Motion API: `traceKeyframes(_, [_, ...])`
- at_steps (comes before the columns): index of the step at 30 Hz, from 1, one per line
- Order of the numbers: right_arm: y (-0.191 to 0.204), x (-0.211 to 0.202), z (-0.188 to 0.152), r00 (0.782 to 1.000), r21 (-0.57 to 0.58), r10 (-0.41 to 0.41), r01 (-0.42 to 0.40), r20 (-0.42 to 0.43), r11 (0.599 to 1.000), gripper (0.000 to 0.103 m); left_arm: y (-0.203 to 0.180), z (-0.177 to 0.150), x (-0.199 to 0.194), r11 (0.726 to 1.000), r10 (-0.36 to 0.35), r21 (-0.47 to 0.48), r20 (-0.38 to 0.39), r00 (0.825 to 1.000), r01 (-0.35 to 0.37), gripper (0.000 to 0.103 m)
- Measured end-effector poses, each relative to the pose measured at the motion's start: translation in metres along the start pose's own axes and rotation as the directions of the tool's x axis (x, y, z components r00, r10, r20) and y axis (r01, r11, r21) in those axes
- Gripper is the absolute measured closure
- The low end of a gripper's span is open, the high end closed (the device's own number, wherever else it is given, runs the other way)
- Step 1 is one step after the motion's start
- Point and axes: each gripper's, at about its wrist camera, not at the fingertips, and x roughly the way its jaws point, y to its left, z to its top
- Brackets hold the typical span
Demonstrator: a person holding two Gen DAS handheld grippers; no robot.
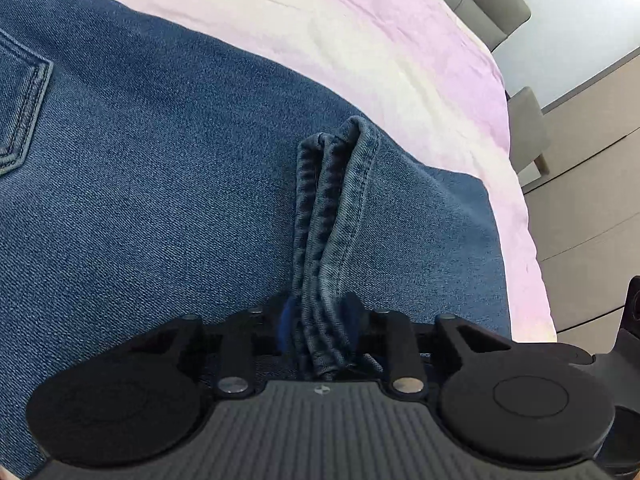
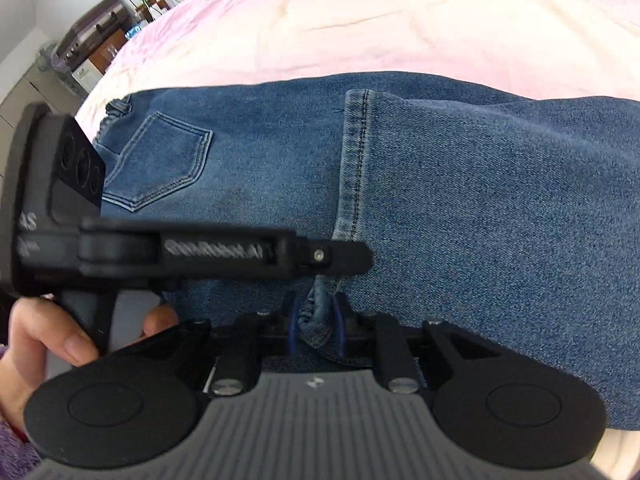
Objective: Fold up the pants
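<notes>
Blue denim pants [image 1: 160, 184] lie on a pink bed sheet [image 1: 360, 40], with a back pocket [image 2: 160, 164] facing up. The leg end with its stitched hem [image 2: 354, 160] is folded over the upper part. My left gripper [image 1: 320, 320] is shut on bunched layers of the hem [image 1: 332, 208]. My right gripper [image 2: 316, 324] is shut on a fold of the hem edge near me. In the right wrist view the left gripper [image 2: 344, 258] reaches in from the left, just beyond my right fingers, held by a hand [image 2: 48, 340].
The bed sheet [image 2: 360, 20] spreads beyond the pants. The bed edge runs down the right of the left wrist view, with a grey chair [image 1: 528, 132] and wooden drawers [image 1: 592, 184] past it. A suitcase [image 2: 96, 28] and plant stand far left.
</notes>
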Motion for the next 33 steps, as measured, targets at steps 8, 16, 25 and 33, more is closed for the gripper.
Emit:
traceKeyframes(8, [-0.012, -0.056, -0.015, 0.992, -0.063, -0.055, 0.062, 0.11, 0.996, 0.062, -0.053, -0.004, -0.043, 0.982, 0.018, 0.181, 0.198, 0.98, -0.055, 0.092])
traceKeyframes(16, [-0.074, -0.116, -0.018, 0.913, -0.043, -0.353, 0.369, 0.205, 0.928, 0.057, -0.031, -0.008, -0.011, 0.977, 0.132, 0.162, 0.057, 0.99, -0.14, 0.091])
traceKeyframes(25, [-0.125, -0.099, 0.025, 0.899, -0.16, -0.403, 0.429, 0.174, 0.889, 0.095, -0.035, -0.005, 0.001, 0.971, 0.147, 0.187, 0.032, 0.989, -0.151, 0.088])
traceKeyframes(33, [-0.155, -0.034, 0.067, 0.892, -0.138, -0.441, 0.451, 0.095, 0.882, 0.098, -0.034, 0.003, 0.008, 0.964, 0.158, 0.215, 0.005, 0.987, -0.155, 0.081])
